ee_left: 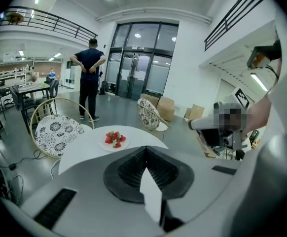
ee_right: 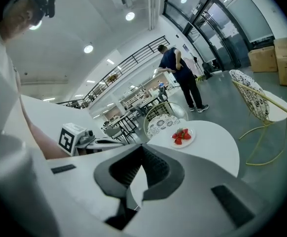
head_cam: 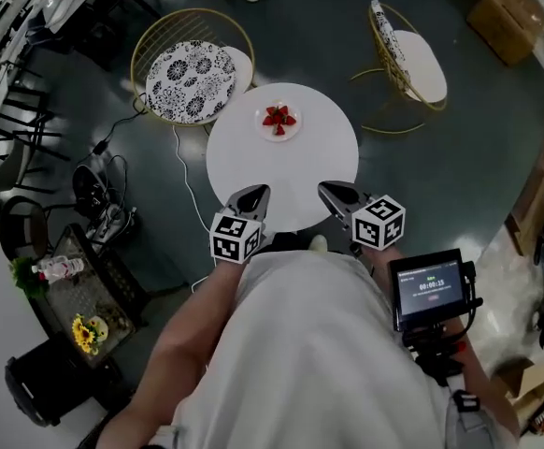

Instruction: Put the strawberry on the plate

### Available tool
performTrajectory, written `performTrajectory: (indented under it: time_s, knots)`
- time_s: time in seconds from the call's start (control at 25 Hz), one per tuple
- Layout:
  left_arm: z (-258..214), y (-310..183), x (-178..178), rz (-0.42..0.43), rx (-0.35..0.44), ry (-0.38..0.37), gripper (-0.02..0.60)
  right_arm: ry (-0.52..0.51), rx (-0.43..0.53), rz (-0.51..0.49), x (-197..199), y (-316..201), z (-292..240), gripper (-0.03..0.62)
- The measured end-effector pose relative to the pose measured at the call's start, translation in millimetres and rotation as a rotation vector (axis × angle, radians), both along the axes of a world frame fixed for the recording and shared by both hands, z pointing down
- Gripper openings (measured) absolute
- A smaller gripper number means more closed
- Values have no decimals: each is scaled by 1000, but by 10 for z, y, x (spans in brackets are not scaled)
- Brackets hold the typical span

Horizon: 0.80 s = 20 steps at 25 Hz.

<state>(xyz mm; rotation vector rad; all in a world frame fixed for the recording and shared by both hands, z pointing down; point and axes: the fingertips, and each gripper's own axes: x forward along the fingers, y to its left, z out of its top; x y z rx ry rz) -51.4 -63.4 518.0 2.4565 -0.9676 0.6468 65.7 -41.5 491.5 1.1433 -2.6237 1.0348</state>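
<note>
Several red strawberries (head_cam: 279, 118) lie together on a small white plate (head_cam: 292, 135) at the far side of a round white table (head_cam: 319, 171). My left gripper (head_cam: 253, 196) and right gripper (head_cam: 332, 194) hang side by side over the table's near edge, close to my body, well short of the plate. Both are shut with nothing between their jaws. The left gripper view shows its own gripper (ee_left: 146, 151) with pads pressed together, and the strawberries (ee_left: 115, 138) on the plate (ee_left: 121, 146) ahead. The right gripper view shows that gripper (ee_right: 142, 151) likewise, with the strawberries (ee_right: 181, 135) on the plate (ee_right: 189, 141).
A wire chair with a patterned cushion (head_cam: 190, 79) stands beyond the table at the left, a second wire chair (head_cam: 408, 64) at the right. A person (ee_left: 89, 78) stands further back. Cables (head_cam: 183, 171) trail on the floor at the left; cardboard boxes (head_cam: 508, 15) sit far right.
</note>
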Motion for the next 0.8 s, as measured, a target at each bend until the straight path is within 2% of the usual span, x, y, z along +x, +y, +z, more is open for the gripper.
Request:
performTrajectory:
  time_s: [0.28,0.8]
  knots:
    - [-232,264,-156,-44,33,46,8,-9,42,10,-17,286,-160,8]
    - [-149,415,-145,-1,26,24,8,-25,45,36,-11,361,-89,8]
